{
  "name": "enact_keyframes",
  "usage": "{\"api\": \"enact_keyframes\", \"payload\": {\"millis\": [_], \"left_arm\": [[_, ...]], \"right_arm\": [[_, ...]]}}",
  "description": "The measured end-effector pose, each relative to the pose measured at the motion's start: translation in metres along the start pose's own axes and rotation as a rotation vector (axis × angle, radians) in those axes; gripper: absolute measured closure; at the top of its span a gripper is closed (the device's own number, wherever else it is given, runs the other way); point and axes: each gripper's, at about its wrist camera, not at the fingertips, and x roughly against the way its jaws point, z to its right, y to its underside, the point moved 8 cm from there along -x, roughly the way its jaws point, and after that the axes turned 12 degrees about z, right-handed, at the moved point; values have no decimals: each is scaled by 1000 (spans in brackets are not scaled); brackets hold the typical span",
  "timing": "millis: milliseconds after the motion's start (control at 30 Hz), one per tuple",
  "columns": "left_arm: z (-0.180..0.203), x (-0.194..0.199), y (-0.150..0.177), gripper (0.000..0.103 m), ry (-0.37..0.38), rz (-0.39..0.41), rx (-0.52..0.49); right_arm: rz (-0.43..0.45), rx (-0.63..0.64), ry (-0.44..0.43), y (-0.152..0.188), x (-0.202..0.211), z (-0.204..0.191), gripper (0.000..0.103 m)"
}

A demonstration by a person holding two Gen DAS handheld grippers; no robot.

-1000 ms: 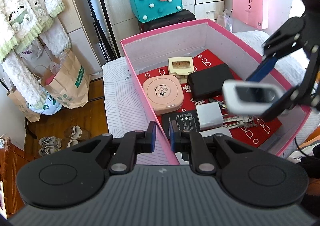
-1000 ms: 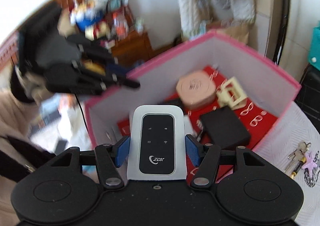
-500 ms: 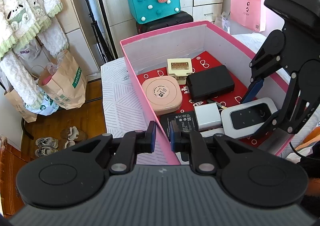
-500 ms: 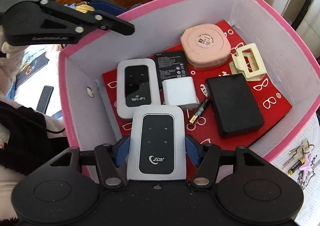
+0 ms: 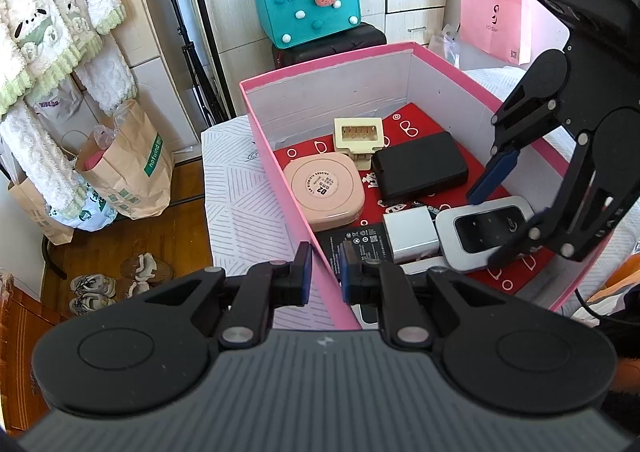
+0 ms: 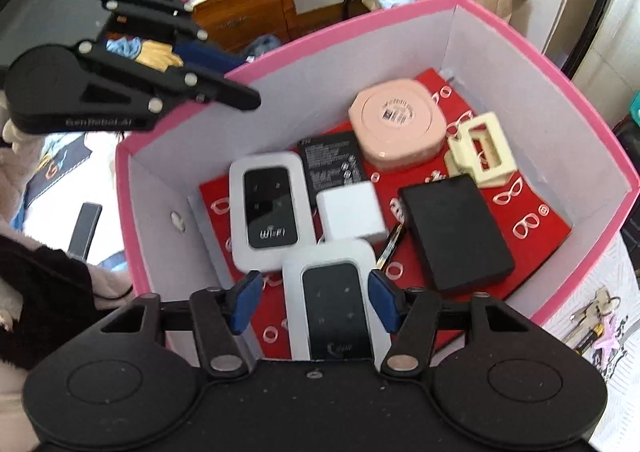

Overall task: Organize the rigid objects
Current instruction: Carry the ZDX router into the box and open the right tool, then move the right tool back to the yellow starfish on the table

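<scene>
My right gripper (image 6: 316, 302) reaches down into the pink box (image 6: 520, 91), and its jaws are closing. Between them a silver pocket router (image 6: 336, 296) lies on the box floor, with a gap at the left pad. In the left wrist view this router (image 5: 452, 228) rests beside a white charger (image 5: 410, 232), straddled by the right gripper (image 5: 482, 228). A second router (image 6: 268, 207), a black battery (image 6: 332, 163), a pink round case (image 6: 396, 123), a cream clip (image 6: 480, 151) and a black case (image 6: 456, 232) also lie inside. My left gripper (image 5: 325, 272) is shut on the box's near wall (image 5: 280, 171).
The box stands on a white patterned cloth (image 5: 240, 187). Keys (image 6: 596, 316) lie on the cloth outside the box, and a dark phone (image 6: 84, 228) lies beyond the other side. A teal bag (image 5: 308, 7), a pink bag (image 5: 496, 23) and paper bags (image 5: 128, 167) stand around the room.
The right gripper has carried the silver router down into the box and set it on the floor; a gap now shows at the left pad. The left gripper has stayed on the wall.
</scene>
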Motion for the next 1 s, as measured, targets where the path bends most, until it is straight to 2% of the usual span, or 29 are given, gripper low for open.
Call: {"api": "enact_keyframes", "payload": {"millis": [100, 167, 333, 467, 567, 700, 767, 833, 1000], "left_arm": [[0, 0, 0, 90, 1, 0, 2], [0, 0, -1, 90, 1, 0, 4], [1, 0, -1, 90, 1, 0, 1], [1, 0, -1, 90, 1, 2, 3], [1, 0, -1, 90, -4, 3, 2], [1, 1, 0, 90, 2, 11, 4], [1, 1, 0, 90, 6, 14, -1], [1, 1, 0, 90, 6, 13, -2], [2, 1, 2, 90, 3, 14, -12]], "right_arm": [[-12, -3, -4, 2, -7, -1, 68], [-27, 10, 16, 6, -10, -1, 72], [-65, 22, 59, 16, -11, 4, 73], [-51, 15, 64, 17, -7, 7, 74], [50, -18, 58, 11, 15, 7, 74], [333, -159, 143, 2, 84, 36, 70], [418, -241, 178, 8, 107, 51, 68], [461, -280, 236, 20, 120, 64, 67], [489, -391, 390, 63, 125, 105, 64]]}}
